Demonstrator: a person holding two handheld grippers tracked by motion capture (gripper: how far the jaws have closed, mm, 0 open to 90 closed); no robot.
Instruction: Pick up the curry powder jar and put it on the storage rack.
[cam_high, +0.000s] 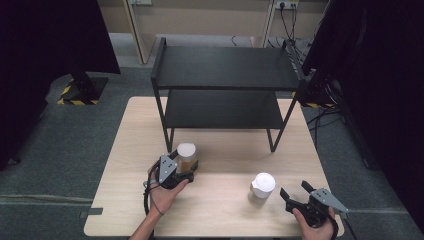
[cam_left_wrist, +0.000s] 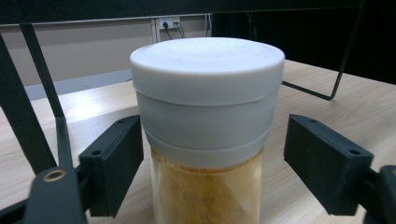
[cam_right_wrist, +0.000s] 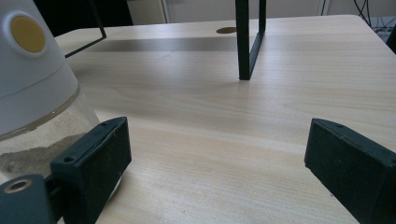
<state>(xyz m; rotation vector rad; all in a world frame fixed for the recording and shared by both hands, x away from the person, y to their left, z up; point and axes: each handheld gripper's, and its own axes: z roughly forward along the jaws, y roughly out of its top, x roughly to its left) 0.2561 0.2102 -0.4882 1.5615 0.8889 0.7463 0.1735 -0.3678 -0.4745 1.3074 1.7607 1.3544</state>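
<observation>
The spice jar stands upright on the table just before the black shelf, between the jaws of my left gripper, which stand slightly apart from it. My right gripper rests open beside the white-capped shaker.

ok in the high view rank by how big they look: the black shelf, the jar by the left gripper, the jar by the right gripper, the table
1. table
2. black shelf, though it stands taller, so nearer the camera
3. and 4. amber-filled jar and white-capped jar: they look about alike, so I would not rank them.
</observation>
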